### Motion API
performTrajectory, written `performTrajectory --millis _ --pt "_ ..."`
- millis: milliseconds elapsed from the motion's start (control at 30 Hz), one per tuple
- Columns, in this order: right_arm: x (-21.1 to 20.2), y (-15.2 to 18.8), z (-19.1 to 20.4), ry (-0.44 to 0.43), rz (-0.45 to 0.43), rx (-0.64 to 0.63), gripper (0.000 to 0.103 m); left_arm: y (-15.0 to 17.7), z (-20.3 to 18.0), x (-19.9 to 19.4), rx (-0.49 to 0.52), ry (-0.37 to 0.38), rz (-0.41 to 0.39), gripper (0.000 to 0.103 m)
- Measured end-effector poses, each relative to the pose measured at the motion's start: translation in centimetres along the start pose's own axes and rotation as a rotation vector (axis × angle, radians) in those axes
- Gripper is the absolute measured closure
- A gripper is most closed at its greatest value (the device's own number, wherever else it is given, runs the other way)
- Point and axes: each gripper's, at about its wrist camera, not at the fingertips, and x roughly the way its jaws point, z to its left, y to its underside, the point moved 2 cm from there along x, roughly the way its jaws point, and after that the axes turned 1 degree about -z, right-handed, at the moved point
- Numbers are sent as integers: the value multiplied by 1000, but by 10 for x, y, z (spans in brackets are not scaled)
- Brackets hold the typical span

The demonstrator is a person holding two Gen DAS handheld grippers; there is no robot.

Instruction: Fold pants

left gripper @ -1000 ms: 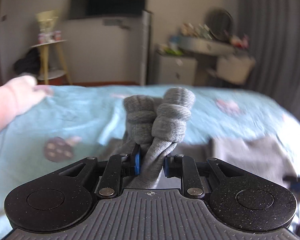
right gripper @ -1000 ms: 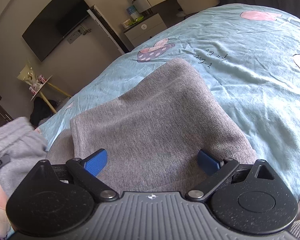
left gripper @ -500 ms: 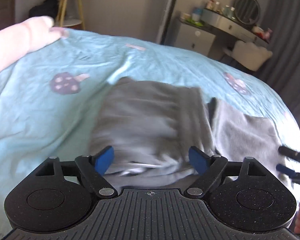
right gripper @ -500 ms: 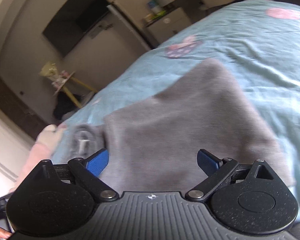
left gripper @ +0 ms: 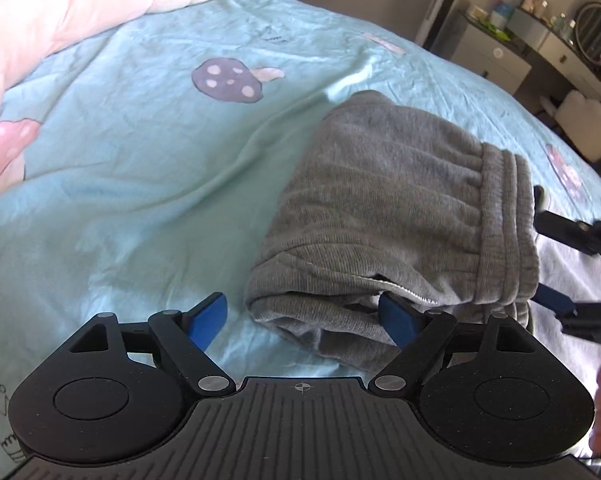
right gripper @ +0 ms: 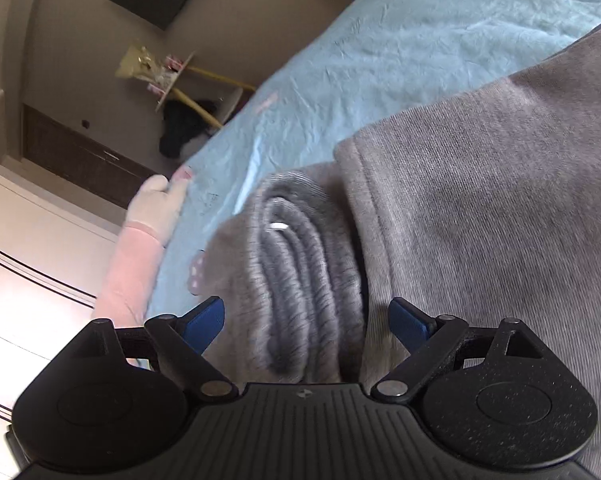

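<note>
On the bed (left gripper: 132, 184), covered by a light blue printed sheet, the grey pants (left gripper: 400, 216) lie folded into a compact bundle, ribbed waistband facing the right side. The left tool (left gripper: 304, 316) stands wide apart, holding nothing; its right blue pad sits against the bundle's near edge, its left pad over bare sheet. The right tool (right gripper: 306, 320) is likewise spread wide and empty, straddling the stacked folded edges of the pants (right gripper: 300, 280). A second grey garment (right gripper: 500, 184) lies just beside the bundle.
</note>
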Motion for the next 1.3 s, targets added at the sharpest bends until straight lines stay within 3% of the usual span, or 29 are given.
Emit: performTrajectory --millis 233,300,333,400,433,467,533,633,700,733,767,867,1000,1100,1200,1300 --pt "22 -13 -4 -76 88 62 5 0 4 15 -33 41 50 19" --pt "29 -11 -4 -130 140 95 9 -2 9 15 -52 74 59 20" --pt "31 -10 -3 -118 145 89 11 -1 13 13 -66 73 66 20" --pt "37 -7 2 -97 150 35 29 1 17 10 -45 87 60 19" --pt "39 -6 3 -92 150 27 45 3 17 9 -17 89 62 19" --pt "41 -6 2 -91 149 35 52 4 17 8 10 91 64 19" --pt "45 -8 0 -103 145 54 50 4 16 7 49 110 59 19" --pt "49 -7 6 -123 149 59 28 3 15 9 92 113 56 19" --pt "52 -6 19 -73 160 -5 25 3 12 12 123 102 72 19" --pt "53 -5 26 -35 156 -36 31 2 11 13 142 96 79 19" --pt "52 -4 31 -3 150 -63 55 2 9 13 163 93 84 19" --pt "43 -3 47 1 128 -90 64 5 8 9 212 101 87 19" --pt "19 -9 64 -111 78 -50 66 10 5 7 261 150 106 19" --pt "-1 -11 75 -148 41 -47 67 5 4 10 245 97 85 27" --pt "-20 -14 77 -167 3 -28 67 -3 7 18 183 92 91 49" --pt "-42 -18 77 -166 -33 -31 67 -4 5 20 172 141 106 69"
